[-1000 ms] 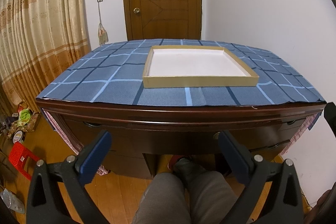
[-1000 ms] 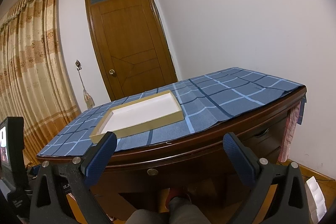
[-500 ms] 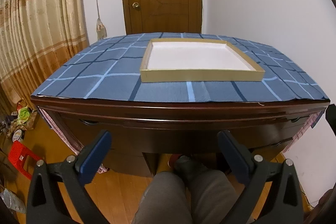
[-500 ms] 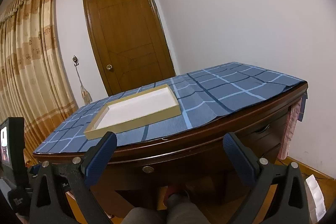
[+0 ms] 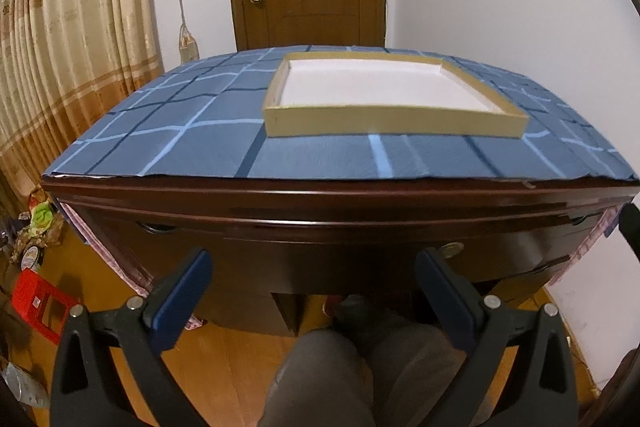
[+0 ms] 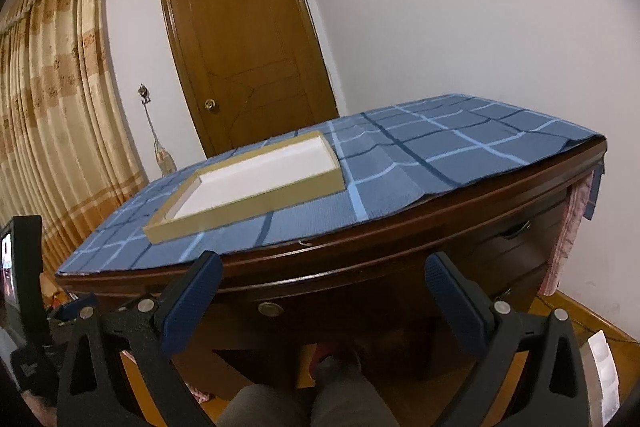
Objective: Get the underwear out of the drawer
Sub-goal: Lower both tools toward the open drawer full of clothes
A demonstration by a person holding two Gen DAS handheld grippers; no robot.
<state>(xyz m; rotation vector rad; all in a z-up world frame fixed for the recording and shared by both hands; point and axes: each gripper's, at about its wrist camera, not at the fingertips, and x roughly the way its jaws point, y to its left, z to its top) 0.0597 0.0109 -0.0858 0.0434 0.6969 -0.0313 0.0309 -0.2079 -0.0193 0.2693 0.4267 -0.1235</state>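
Observation:
A dark wooden desk stands before me with its centre drawer shut; the drawer front also shows in the right wrist view, with a round metal knob, which appears in the left wrist view too. No underwear is in view. My left gripper is open and empty, just in front of the drawer front. My right gripper is open and empty, close to the desk's front edge, the knob between its fingers.
A blue checked cloth covers the desk top, with a shallow cardboard tray with a white bottom on it. A side drawer handle is at right. My legs are below the desk. A red stool and clutter lie on the floor at left.
Both grippers have moved forward and down toward the desk front; the desk looms larger and the drawer front now sits between the fingers. Jaws stay open.

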